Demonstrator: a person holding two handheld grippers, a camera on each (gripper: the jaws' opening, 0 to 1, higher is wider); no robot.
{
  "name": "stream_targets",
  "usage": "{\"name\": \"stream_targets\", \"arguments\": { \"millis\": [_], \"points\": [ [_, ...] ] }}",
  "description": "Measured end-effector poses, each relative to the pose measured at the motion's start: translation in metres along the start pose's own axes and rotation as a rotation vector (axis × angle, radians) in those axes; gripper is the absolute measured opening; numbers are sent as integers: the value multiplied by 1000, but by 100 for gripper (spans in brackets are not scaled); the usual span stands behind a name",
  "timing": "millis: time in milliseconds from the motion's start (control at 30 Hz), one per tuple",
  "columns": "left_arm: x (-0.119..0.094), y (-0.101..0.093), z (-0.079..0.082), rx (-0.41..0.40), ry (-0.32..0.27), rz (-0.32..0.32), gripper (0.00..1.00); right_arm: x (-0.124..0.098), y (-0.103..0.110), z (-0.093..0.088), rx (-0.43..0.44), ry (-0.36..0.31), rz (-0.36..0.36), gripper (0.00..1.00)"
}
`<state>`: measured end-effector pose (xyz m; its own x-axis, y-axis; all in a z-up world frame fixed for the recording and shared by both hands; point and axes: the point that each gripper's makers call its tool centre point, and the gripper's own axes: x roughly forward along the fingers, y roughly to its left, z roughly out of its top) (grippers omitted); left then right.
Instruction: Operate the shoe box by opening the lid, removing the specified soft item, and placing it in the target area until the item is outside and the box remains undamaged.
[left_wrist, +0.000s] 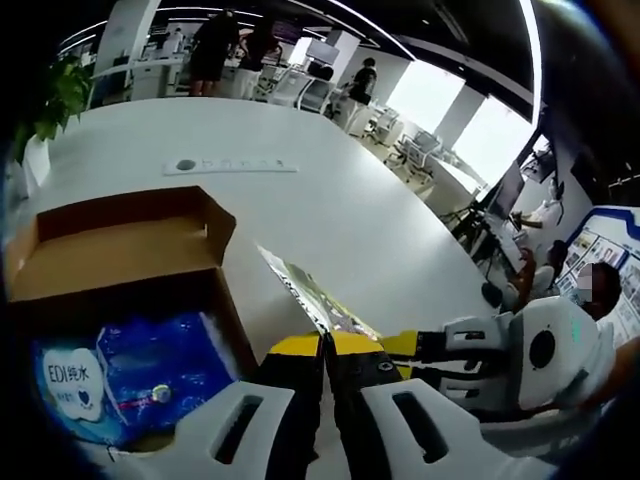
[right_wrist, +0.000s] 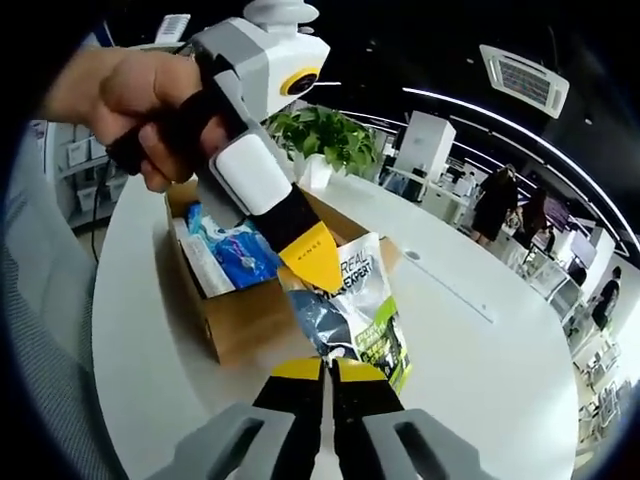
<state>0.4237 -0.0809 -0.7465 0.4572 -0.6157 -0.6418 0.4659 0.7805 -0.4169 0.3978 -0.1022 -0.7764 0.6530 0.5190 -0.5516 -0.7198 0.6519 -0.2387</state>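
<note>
An open brown cardboard shoe box (left_wrist: 120, 250) (right_wrist: 240, 315) stands on the white table, its flaps up. Inside lies a blue soft wipes pack (left_wrist: 140, 370) (right_wrist: 235, 250). A flat green, white and dark packet (left_wrist: 305, 290) (right_wrist: 365, 300) hangs in the air beside the box, outside it. My left gripper (left_wrist: 326, 350) is shut on the packet, which shows edge-on between its yellow tips. In the right gripper view a hand brings that left gripper (right_wrist: 310, 265) in from the upper left. My right gripper (right_wrist: 328, 372) (left_wrist: 400, 345) is shut on the packet's lower edge.
The white table (left_wrist: 330, 200) (right_wrist: 470, 370) stretches wide beyond the box. A grey power strip (left_wrist: 230, 165) is set into its middle. A potted plant (left_wrist: 55, 100) (right_wrist: 325, 135) stands at the table's edge. People and office desks are far behind.
</note>
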Motion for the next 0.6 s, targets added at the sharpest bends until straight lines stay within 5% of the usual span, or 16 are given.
{"name": "stream_targets", "arguments": {
  "millis": [600],
  "points": [
    [-3,14,4,96,-2,45,4,7,2,-9,13,3,31,0]
  ]
}}
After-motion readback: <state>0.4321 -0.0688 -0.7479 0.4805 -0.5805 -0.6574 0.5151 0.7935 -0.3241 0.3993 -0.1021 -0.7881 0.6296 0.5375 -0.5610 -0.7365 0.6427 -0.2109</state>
